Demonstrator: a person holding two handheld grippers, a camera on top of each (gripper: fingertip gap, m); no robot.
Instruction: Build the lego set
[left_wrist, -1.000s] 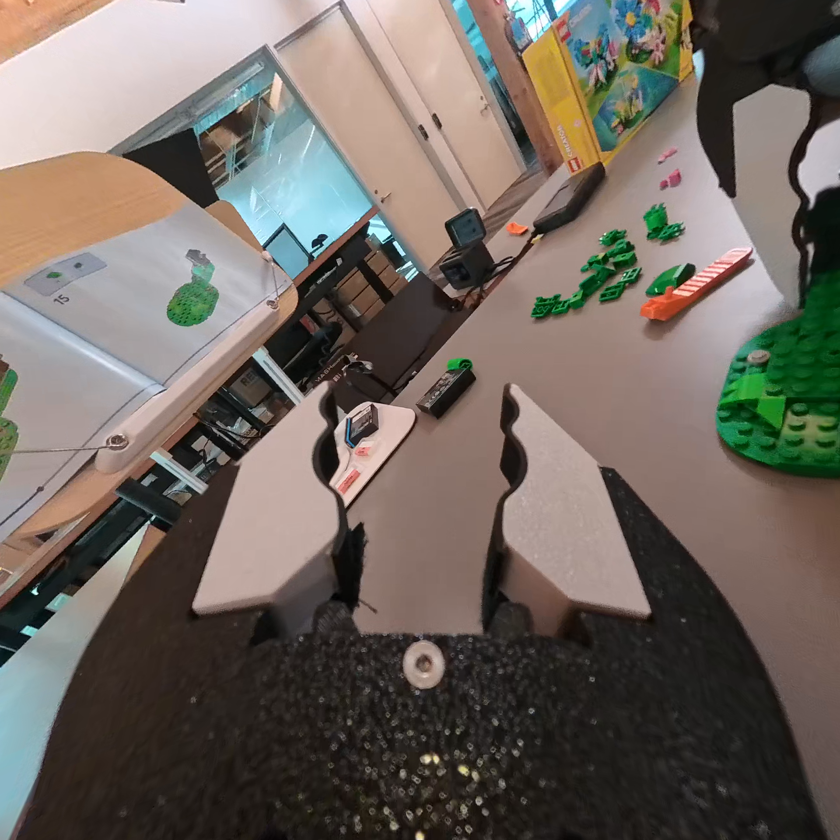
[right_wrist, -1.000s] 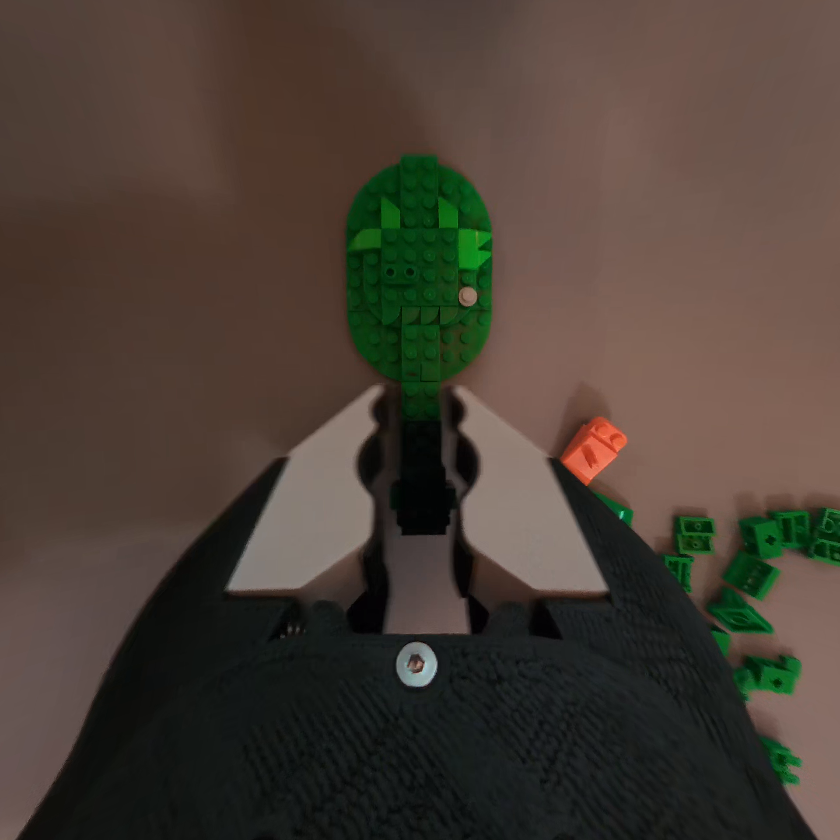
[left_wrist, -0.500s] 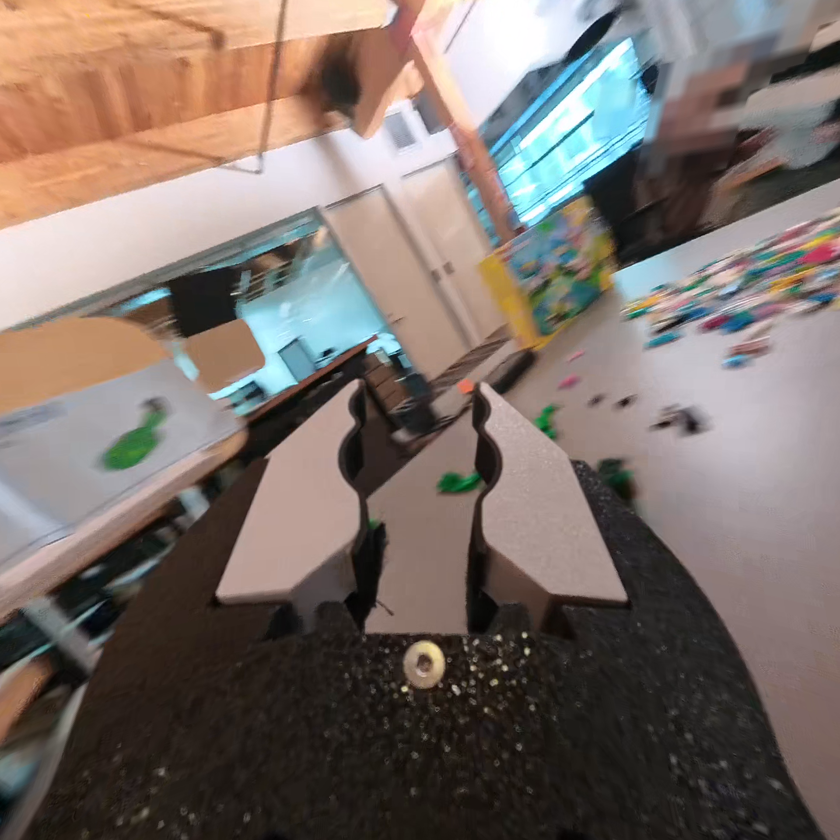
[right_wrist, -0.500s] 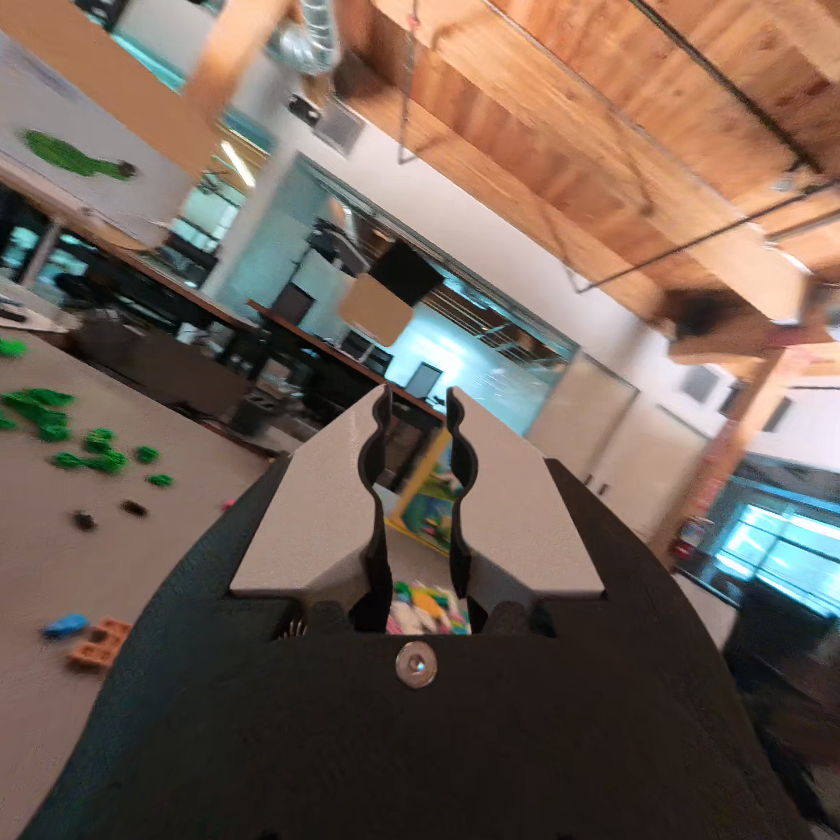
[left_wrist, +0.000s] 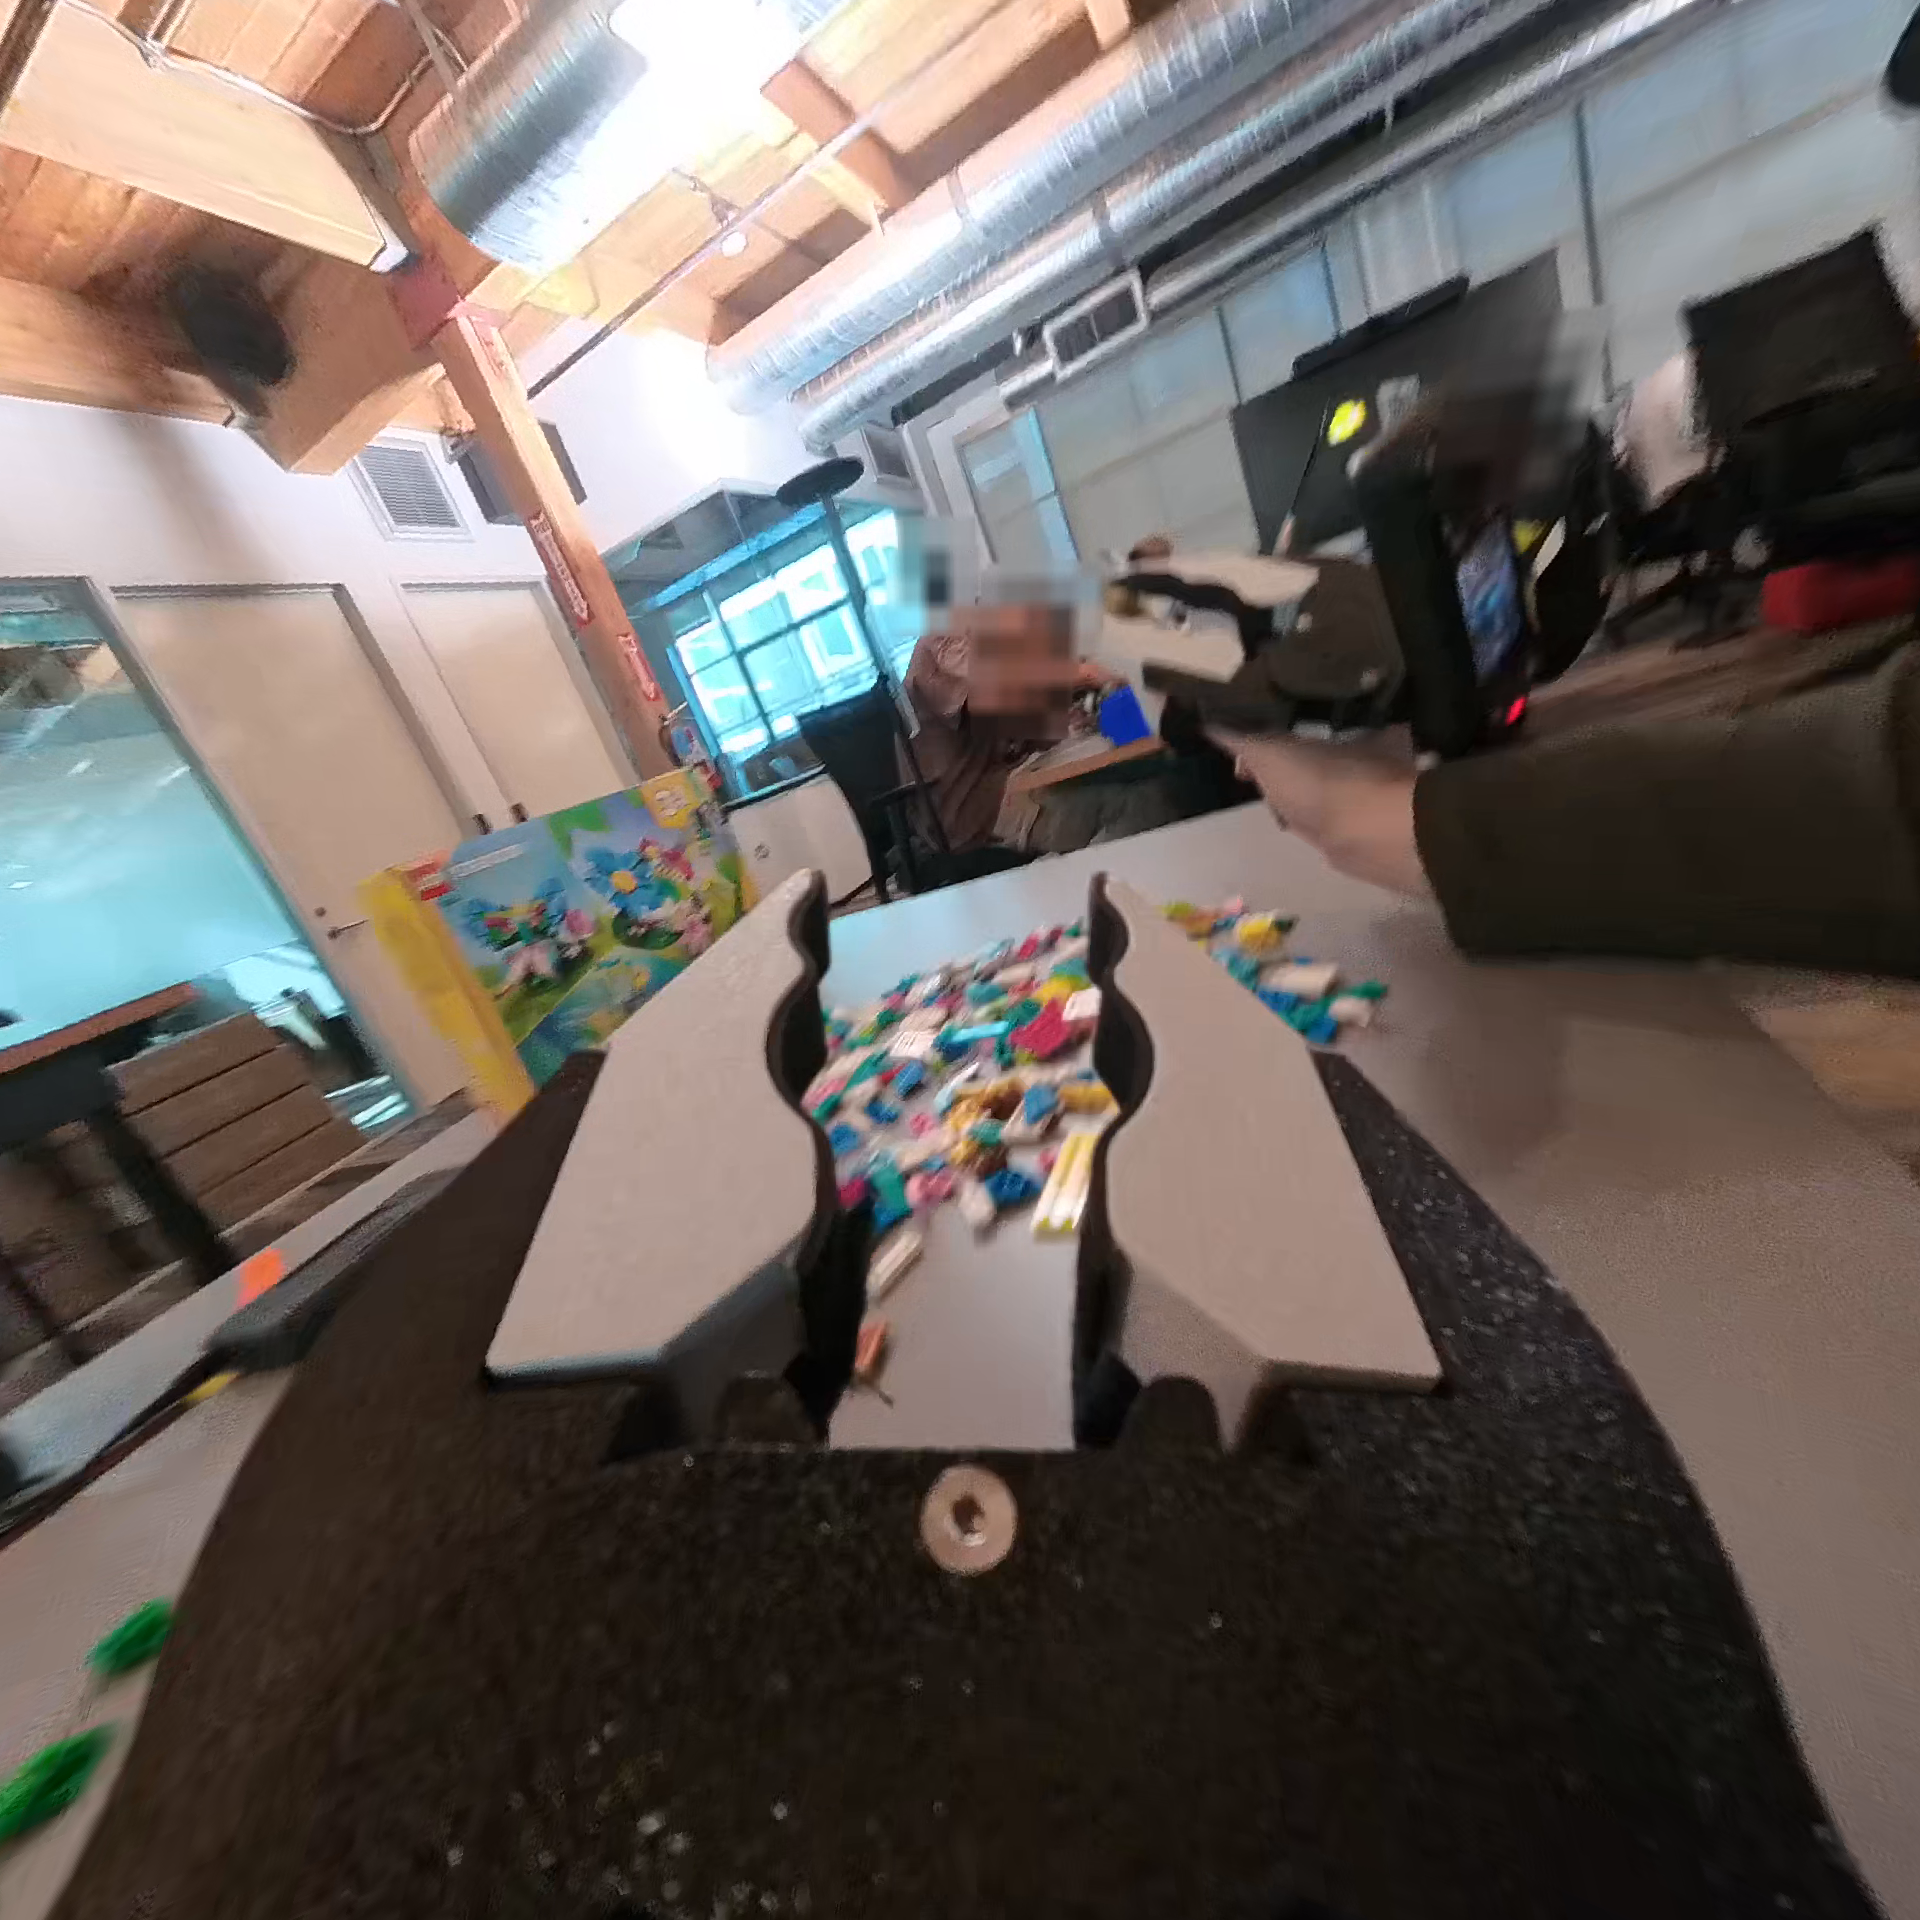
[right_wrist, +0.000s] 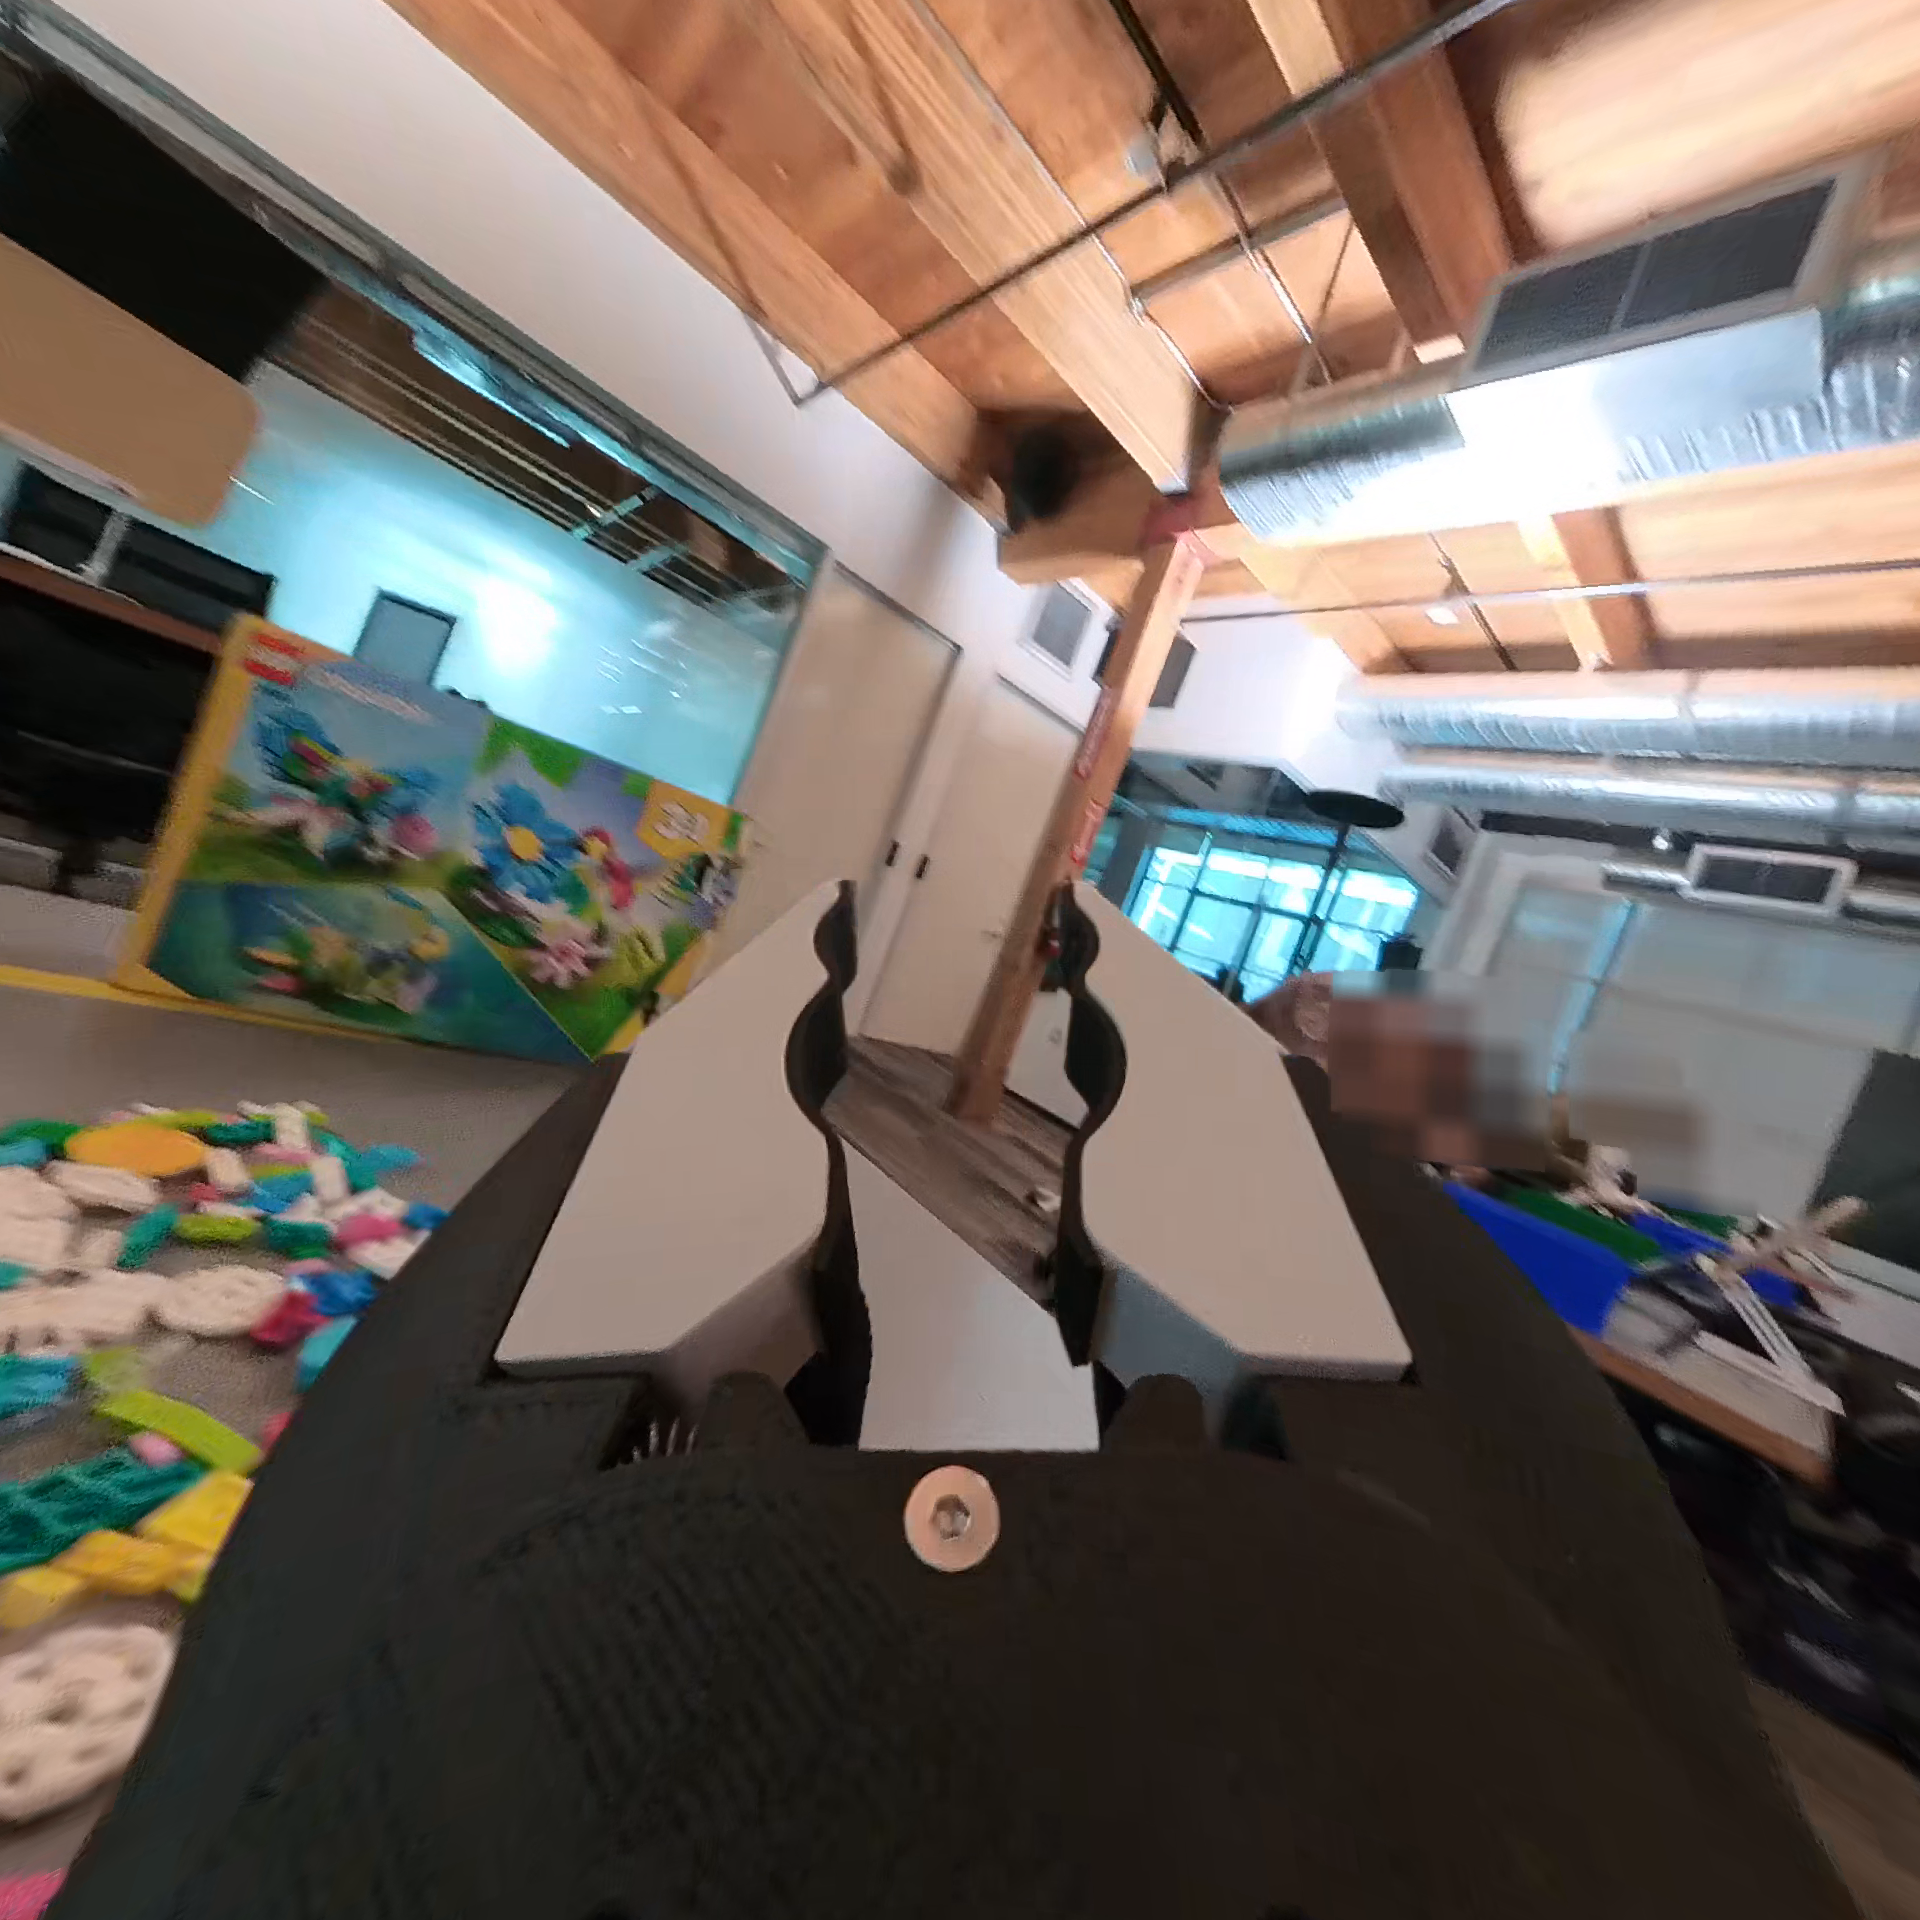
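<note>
Left wrist view: left gripper (left_wrist: 956, 914) spread, empty, above loose brick pile (left_wrist: 977, 1081); right gripper (right_wrist: 951, 914) likewise.

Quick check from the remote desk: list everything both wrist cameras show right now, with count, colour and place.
Loose brick pile: one, mixed colours, on the table ahead of the left claw.
Green pieces: two blurred clumps, table's near left edge.
Set box: one, yellow-edged, standing at the table's far end.
Table: one, grey.
Seated person: one, beyond the table.
Left claw: open, empty.
Right claw: open, empty, raised, aimed past the table.
</note>
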